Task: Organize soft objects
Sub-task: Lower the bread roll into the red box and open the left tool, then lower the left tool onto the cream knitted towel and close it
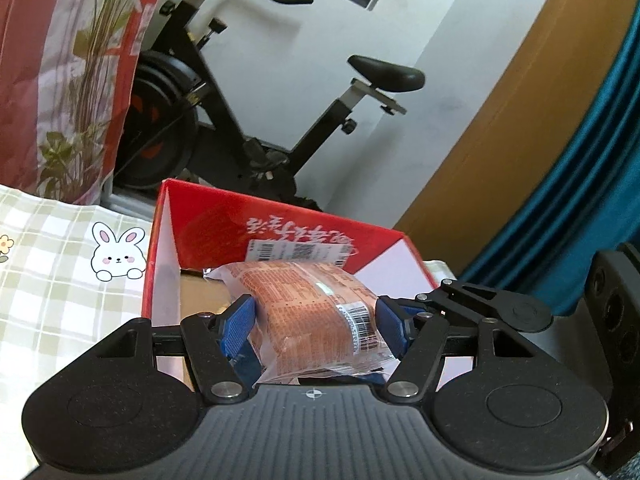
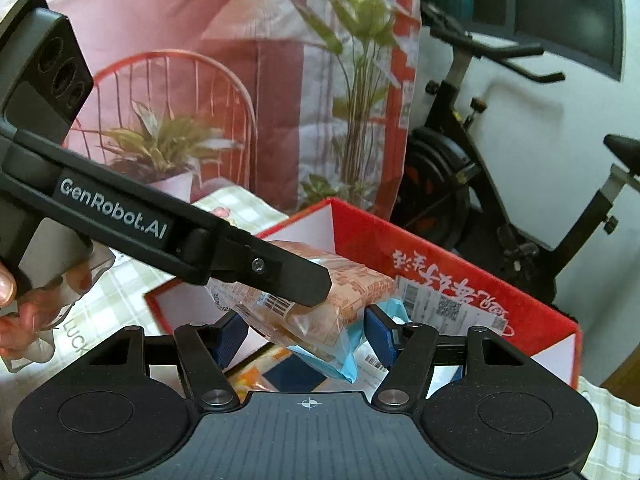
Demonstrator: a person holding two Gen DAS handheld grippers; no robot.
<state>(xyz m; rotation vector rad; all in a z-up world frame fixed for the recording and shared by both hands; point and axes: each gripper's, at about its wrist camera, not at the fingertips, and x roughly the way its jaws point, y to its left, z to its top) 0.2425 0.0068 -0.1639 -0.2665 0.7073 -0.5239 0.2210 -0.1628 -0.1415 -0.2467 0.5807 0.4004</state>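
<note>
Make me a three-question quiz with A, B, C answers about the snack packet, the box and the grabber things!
1. Where is the orange snack packet?
A. between the left gripper's blue pads
B. on the bike seat
C. under the bunny cloth

2. What colour is the box outside?
A. green
B. red
C. black

3. What is the right gripper doing?
A. hanging empty
B. holding a spoon
C. holding a light blue packet

Answers: A, the pads press the packet's two sides above the open box. B, its walls are red with white writing. C, the blue packet sits between its pads, just under the orange one.
</note>
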